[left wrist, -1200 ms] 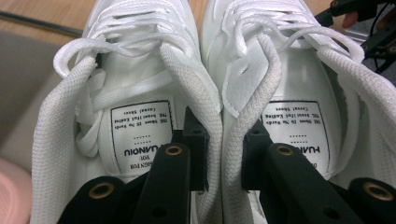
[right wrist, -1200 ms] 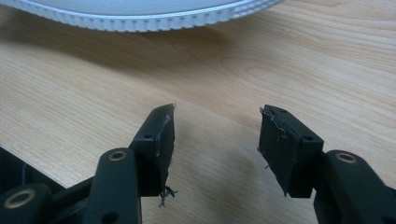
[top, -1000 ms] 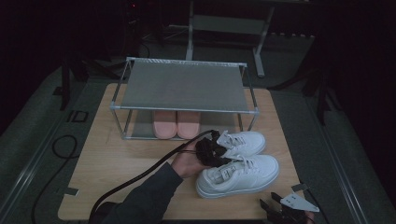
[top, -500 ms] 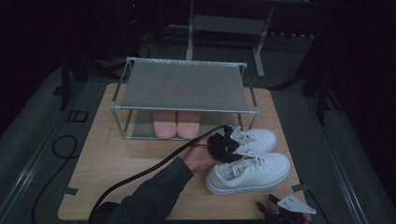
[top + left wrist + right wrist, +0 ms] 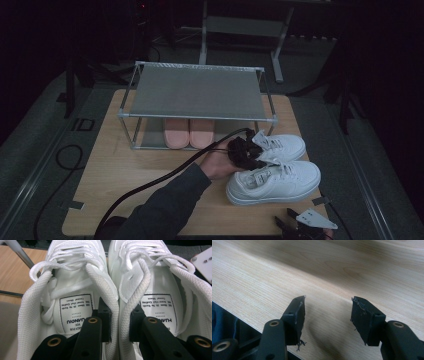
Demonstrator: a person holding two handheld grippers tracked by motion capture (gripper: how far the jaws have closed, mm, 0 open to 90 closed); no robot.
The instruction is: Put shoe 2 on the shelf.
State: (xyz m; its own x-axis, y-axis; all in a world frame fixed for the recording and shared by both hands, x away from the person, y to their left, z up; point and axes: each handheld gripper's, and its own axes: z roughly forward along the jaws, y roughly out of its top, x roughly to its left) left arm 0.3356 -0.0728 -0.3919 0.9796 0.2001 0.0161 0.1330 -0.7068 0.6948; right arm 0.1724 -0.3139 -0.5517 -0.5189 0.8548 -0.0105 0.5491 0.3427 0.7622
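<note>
Now left gripper [image 5: 119, 317] pinches both sneakers' [image 5: 113, 297] collars (palm down).

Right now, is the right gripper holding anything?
No, the right gripper has its jaws spread apart over the bare wooden table, with nothing between them.

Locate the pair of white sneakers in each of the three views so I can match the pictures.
High view: pair of white sneakers at right of centre, in front of the shoe rack, with the left claw at their heels.
Left gripper view: both sneakers seen from behind, their adjoining collars pinched between the jaws.
Right gripper view: not in it; the open right claw hangs over bare wood.
Shared landmark: the wooden tabletop.
</note>
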